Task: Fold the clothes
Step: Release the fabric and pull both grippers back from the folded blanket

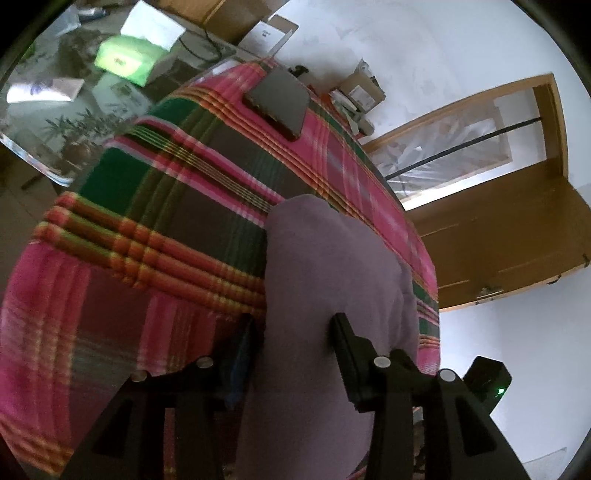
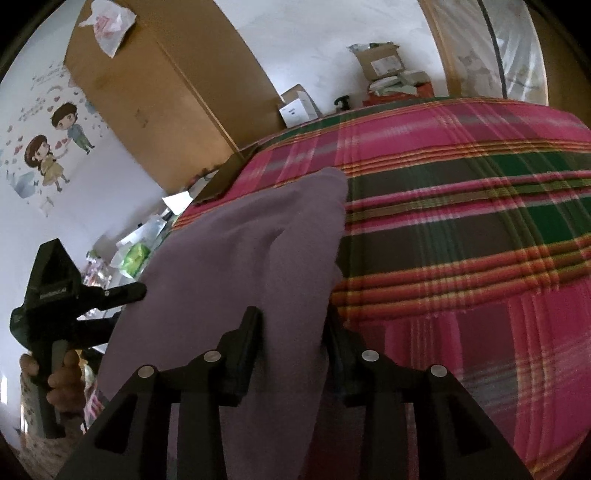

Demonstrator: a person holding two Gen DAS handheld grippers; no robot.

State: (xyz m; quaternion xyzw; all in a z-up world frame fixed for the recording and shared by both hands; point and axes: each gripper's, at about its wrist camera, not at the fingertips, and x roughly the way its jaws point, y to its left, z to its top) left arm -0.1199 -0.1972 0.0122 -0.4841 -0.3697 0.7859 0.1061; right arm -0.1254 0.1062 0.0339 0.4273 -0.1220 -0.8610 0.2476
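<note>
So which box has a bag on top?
The big brown box, the tallest one: a white bag lies on top. The small open brown box and the white box carry no bag.

Hardly any readable text. The left gripper carried a small white logo on its black housing, too blurred to make out. A white box by the wall had a dark label, illegible. A cardboard box bore a shipping label, print too small.
</note>
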